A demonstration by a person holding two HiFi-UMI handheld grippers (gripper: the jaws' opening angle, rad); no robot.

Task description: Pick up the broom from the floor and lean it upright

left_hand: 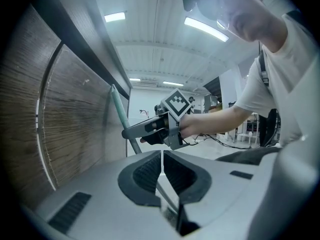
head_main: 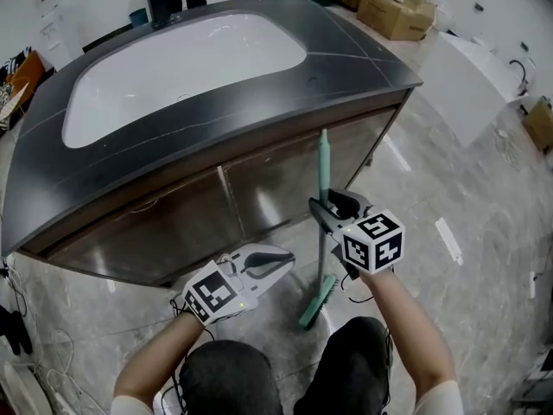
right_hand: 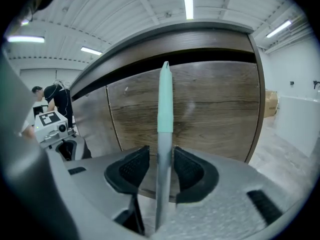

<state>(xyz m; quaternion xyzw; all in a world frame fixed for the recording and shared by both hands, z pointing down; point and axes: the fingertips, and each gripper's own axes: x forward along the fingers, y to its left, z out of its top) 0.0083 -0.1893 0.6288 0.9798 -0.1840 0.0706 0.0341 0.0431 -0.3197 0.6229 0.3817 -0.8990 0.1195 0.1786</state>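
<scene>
The broom [head_main: 323, 173] stands upright against the wooden cabinet front [head_main: 259, 188], its green brush head [head_main: 316, 301] on the floor. It has a grey shaft and a mint-green top grip [right_hand: 165, 101]. My right gripper [head_main: 323, 211] reaches to the shaft at mid height; in the right gripper view [right_hand: 161, 159] the shaft runs between the pads with a small gap on each side, so the jaws are open. My left gripper [head_main: 283, 258] hovers lower left of the broom, apart from it. Its jaws [left_hand: 162, 160] are shut on nothing. The broom [left_hand: 120, 115] and right gripper [left_hand: 132, 132] show beyond them.
The dark countertop [head_main: 216, 137] with a white basin [head_main: 181, 59] overhangs the cabinet. Cardboard boxes [head_main: 393, 7] sit at the back right. Cables [head_main: 17, 318] lie on the floor at left. The person's knees [head_main: 346, 361] are just behind the broom head.
</scene>
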